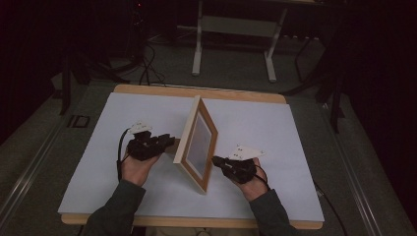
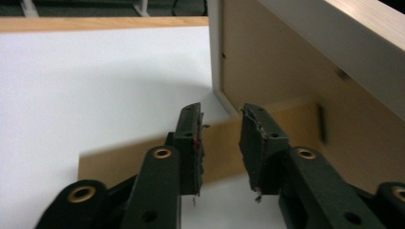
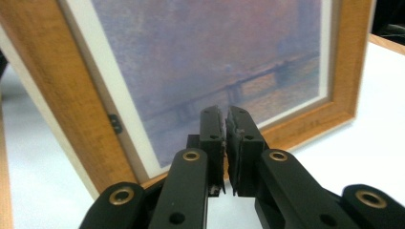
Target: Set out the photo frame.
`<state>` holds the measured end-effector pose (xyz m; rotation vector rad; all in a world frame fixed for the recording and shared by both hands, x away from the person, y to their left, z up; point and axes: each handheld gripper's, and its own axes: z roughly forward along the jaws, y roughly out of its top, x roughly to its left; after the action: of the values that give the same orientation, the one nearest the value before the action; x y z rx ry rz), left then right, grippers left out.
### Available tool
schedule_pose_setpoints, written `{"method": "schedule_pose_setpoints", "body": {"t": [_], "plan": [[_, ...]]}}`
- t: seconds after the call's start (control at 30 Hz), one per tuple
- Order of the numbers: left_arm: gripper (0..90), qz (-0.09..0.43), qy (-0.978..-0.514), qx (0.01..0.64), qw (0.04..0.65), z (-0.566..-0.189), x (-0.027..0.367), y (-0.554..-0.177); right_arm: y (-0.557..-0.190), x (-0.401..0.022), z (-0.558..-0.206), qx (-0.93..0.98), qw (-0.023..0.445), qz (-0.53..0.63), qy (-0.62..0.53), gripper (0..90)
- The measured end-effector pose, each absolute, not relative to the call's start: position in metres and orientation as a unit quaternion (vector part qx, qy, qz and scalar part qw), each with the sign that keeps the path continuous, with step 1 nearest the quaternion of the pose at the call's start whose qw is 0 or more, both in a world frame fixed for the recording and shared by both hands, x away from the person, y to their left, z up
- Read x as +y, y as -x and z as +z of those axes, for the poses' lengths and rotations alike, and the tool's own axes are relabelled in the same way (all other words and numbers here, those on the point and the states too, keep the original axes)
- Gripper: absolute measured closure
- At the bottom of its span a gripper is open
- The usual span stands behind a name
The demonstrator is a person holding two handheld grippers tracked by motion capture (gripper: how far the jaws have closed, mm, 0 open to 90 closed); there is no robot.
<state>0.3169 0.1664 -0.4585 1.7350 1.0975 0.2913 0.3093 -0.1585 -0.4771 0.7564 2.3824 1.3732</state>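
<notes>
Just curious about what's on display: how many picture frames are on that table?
1. A wooden picture frame stands upright in the middle of the white table, between the person's two grippers. Nothing suggests another is hidden.

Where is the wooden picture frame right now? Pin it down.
In the high view the wooden picture frame stands upright near the middle of the white table top, between the left tongs behind it and the right tongs at its picture side.

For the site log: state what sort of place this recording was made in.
Probably a lab or studio set up for recording, not a home. A wooden table under a plain white sheet stands alone in a dark room, cables trail over the grey floor, and a metal stand is behind. A framed picture stands on the sheet.
</notes>
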Motion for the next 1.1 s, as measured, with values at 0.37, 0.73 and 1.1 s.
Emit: {"method": "schedule_pose_setpoints", "body": {"t": [0.37,0.73,1.1], "plan": [[54.0,0.115,-0.722,0.451,0.511,-0.465,0.162,-0.274,-0.313,-0.163,-0.476,0.822,0.151,0.475,-0.274,77.8],[49.2,0.091,-0.743,0.423,0.51,-0.478,0.156,-0.251,-0.313,-0.165,-0.476,0.82,0.157,0.474,-0.281,72.1],[39.9,0.087,-0.764,0.388,0.509,-0.479,0.133,-0.242,-0.313,-0.162,-0.477,0.819,0.157,0.475,-0.281,70.4]]}}
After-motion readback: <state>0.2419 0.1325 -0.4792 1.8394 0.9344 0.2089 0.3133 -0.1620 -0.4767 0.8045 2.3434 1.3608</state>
